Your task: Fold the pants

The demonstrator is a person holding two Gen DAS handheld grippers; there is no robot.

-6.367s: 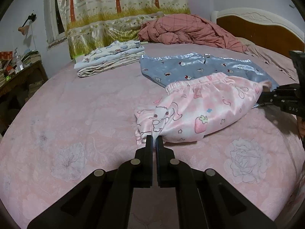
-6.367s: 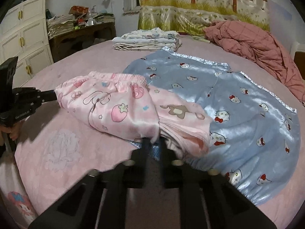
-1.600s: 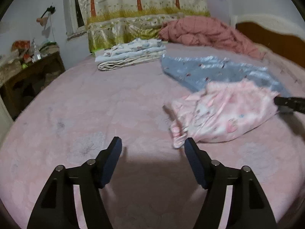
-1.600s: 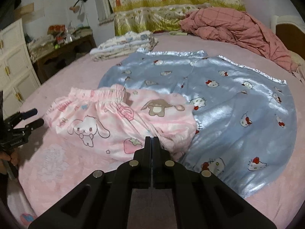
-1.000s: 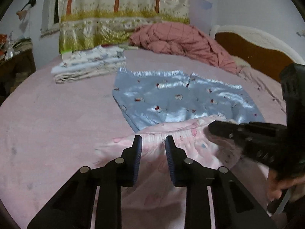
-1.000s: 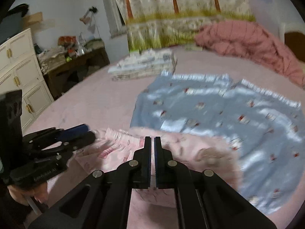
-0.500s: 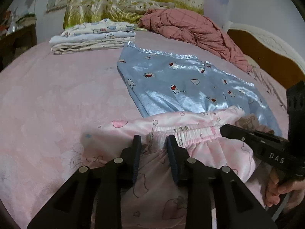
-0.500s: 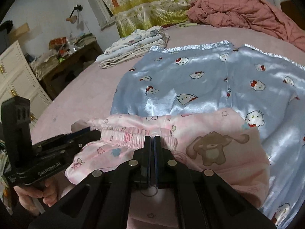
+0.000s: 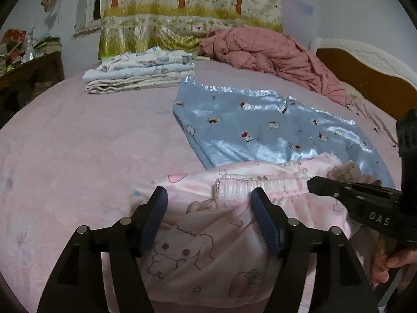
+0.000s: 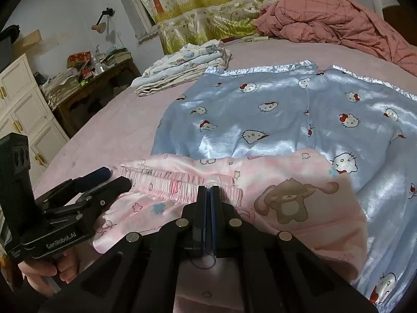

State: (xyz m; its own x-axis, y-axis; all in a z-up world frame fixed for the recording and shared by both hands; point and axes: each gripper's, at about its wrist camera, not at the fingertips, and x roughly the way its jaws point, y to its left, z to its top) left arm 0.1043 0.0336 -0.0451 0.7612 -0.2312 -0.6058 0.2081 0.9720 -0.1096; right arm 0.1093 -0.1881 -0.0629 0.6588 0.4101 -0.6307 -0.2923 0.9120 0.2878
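Pants [image 9: 208, 237] pink, folded on bed [image 9: 78, 151] | left gripper [image 9: 208, 208] fingers opening, waistband freed | right gripper [image 10: 208, 195] fingers clamped on waistband | release gently, keep edges aligned

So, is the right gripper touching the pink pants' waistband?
Touching. The right wrist view shows the right gripper shut on the ruffled waistband of the pink pants, with fabric pinched between its pads.

A home bedroom – bed [image 9: 78, 143], curtain [image 9: 182, 13], headboard [image 9: 365, 75]
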